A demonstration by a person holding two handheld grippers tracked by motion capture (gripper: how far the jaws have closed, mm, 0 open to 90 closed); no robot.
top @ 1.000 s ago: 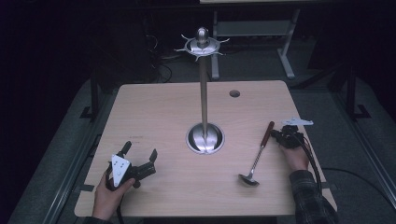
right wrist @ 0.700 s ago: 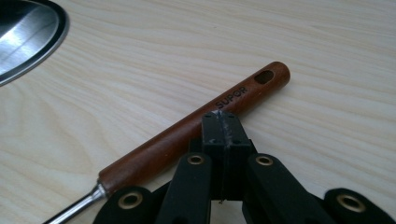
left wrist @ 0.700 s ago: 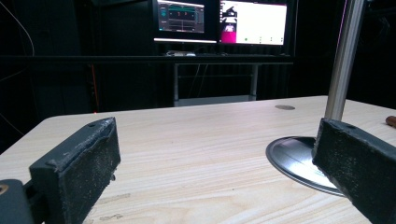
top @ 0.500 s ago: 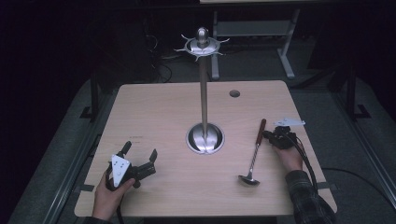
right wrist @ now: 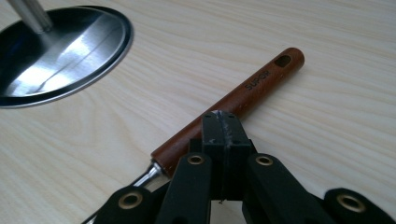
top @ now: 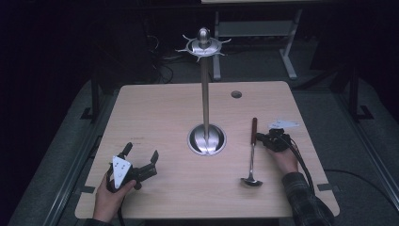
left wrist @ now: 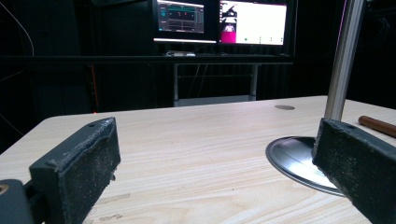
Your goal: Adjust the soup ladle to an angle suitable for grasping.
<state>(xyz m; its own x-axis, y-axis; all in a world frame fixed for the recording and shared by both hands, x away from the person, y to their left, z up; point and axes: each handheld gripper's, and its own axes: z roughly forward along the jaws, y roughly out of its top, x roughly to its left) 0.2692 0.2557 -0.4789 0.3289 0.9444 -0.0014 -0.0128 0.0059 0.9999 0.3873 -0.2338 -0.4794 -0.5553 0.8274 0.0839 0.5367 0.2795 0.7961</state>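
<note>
Your left gripper (top: 141,159) rests near the table's (top: 160,108) front left corner, jaws spread wide with nothing between them. Bare wood runs from it toward the far edge and across to the stand's round base (top: 206,139). Your right gripper (top: 262,138) sits toward the right edge, just beside the ladle's wooden handle (top: 254,127). Its jaws are pressed together, empty, tips against the handle's side. The ladle (top: 251,155) lies flat right of the base, handle toward the far edge, bowl (top: 251,181) toward you, with open tabletop between bowl and front edge.

From above, you see the pole (top: 204,96) rising to a top ring of hooks (top: 203,46), and a small round hole (top: 236,94) near the far edge.

The right gripper view gives you the closed pads (right wrist: 220,126), a slot at the handle's end (right wrist: 282,60), lettering on the wood, and the mirrored base (right wrist: 65,51) close by. The left gripper view shows lit monitors (left wrist: 222,21) beyond the far edge, and the handle's tip (left wrist: 377,125) past the pole (left wrist: 343,60).
</note>
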